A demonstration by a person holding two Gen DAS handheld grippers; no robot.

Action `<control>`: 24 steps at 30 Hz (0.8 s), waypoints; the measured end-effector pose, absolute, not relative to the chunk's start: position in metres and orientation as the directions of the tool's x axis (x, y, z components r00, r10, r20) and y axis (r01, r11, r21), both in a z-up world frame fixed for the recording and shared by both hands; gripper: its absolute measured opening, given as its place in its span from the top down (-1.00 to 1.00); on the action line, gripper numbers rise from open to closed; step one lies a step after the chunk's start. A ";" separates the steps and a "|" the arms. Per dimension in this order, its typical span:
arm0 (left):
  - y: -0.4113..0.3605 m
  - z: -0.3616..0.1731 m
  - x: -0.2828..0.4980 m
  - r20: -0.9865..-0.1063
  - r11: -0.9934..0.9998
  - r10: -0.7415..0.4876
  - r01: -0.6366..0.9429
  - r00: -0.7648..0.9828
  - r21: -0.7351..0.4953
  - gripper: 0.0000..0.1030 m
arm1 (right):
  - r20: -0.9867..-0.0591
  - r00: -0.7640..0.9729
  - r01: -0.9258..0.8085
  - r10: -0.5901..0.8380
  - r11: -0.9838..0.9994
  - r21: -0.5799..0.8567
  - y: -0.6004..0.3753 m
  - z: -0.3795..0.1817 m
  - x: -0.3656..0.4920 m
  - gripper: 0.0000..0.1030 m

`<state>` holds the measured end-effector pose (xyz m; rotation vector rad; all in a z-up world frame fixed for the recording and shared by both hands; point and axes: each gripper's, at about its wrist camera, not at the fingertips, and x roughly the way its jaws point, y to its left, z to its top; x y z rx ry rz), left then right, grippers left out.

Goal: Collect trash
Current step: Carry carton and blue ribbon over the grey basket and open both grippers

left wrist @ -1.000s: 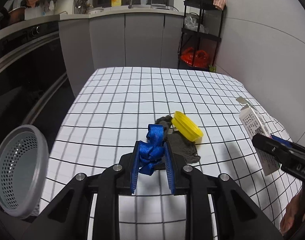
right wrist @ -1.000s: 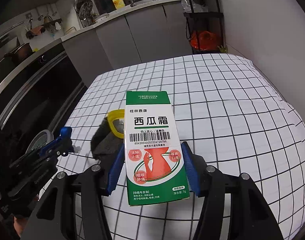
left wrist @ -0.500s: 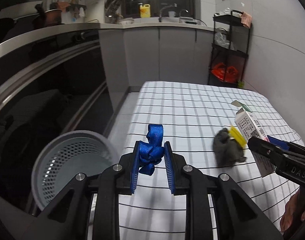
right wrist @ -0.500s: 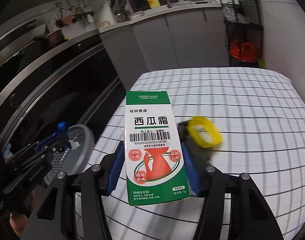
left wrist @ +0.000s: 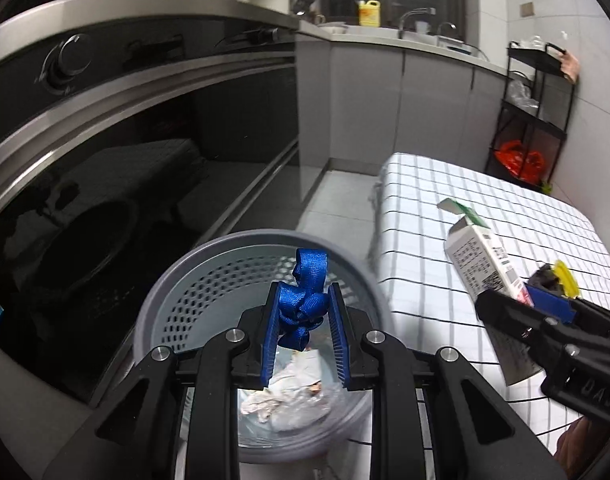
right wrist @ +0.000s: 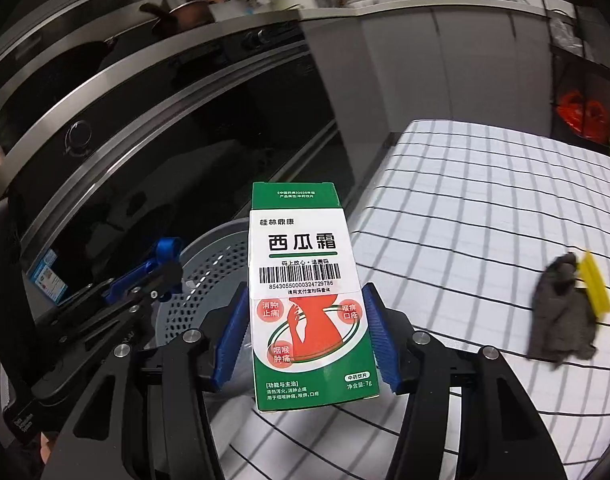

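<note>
Left tongs [left wrist: 303, 322] pinch the blue ribbon [left wrist: 305, 300] above the grey basket [left wrist: 209, 280]. Right tongs [right wrist: 305, 334] clamp the medicine box [right wrist: 305, 280], basket rim at their 10 o'clock. Risk: ribbon snagging a ridged pad; box released early, striking the rim and falling outside.

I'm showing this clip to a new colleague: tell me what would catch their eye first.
The green and white medicine box fills the middle of the right wrist view, clamped upright in the right gripper. In the left wrist view, a knotted blue ribbon sits pinched in the left gripper, directly above the grey perforated bin beside the checked tablecloth, with crumpled white paper already inside.
</note>
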<state>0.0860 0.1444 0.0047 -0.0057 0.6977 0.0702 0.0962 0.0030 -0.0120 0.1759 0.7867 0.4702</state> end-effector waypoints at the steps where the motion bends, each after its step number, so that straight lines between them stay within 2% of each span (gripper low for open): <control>1: 0.148 0.004 0.088 -0.645 0.997 0.066 -0.071 0.761 0.018 0.55 | -0.643 0.603 -0.348 0.473 0.881 0.321 0.010 -0.014 0.098 -0.05; 24: 0.225 -0.024 0.102 -0.726 0.982 0.120 -0.187 0.677 -0.012 0.51 | -0.711 0.462 -0.448 0.530 0.832 0.328 0.094 -0.054 0.143 -0.05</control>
